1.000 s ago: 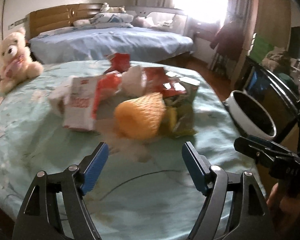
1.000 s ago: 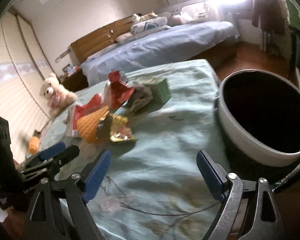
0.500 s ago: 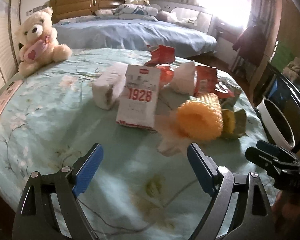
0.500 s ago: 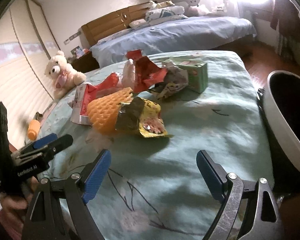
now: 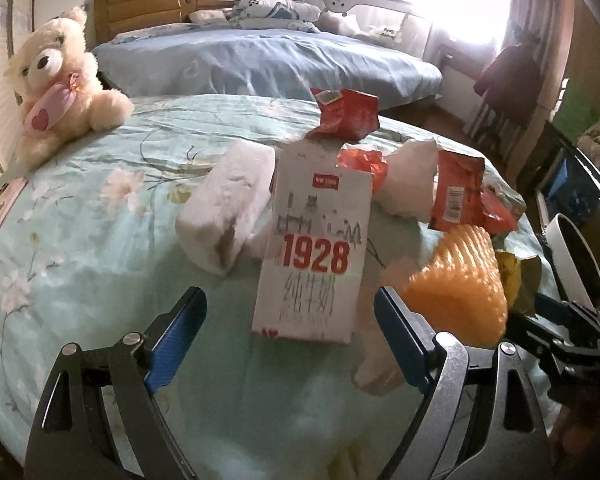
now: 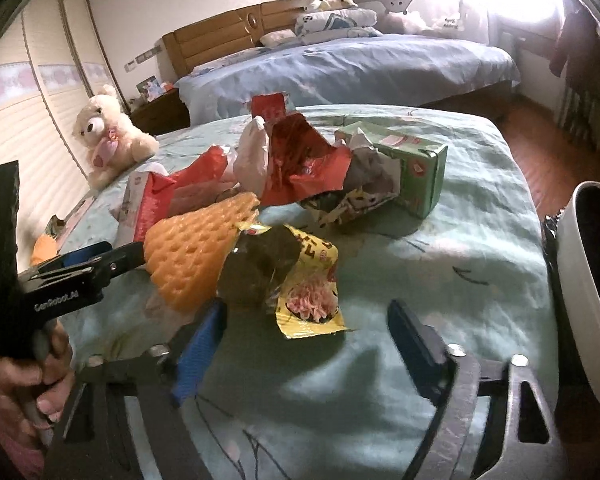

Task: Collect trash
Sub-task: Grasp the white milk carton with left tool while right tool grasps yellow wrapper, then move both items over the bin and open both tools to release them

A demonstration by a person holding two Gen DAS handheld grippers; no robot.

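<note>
A: Two pairs of tongs, neither holding anything. The left gripper [image 5: 290, 326] has its blue pads apart and closing in, with only the near end of the flat white carton printed with a red 1928 [image 5: 314, 256] lying ahead between the tips, pads clear of it.

B: And the right gripper [image 6: 306, 338]?

A: Also closing, with bare teal flowered bedspread [image 6: 480, 248] between its fingers. Just ahead of its left finger lies the crumpled yellow noodle wrapper [image 6: 306, 284], and beside that, further to the tongs' left, the orange foam fruit net [image 6: 192, 256].

B: Which way does the carton run?

A: Its long axis points straight away from the left tongs, so I judge the pads would meet its two long edges across the narrow width. The left hand is clearly the nearer one for it.

B: And further out?

A: Beyond the carton, a white foam block [image 5: 228, 212], red foil wrappers [image 5: 348, 114] and a green box [image 6: 412, 168]. The round white bin with a dark inside [image 6: 588, 292] stands off the right tongs' right side, near the bed's edge.
</note>
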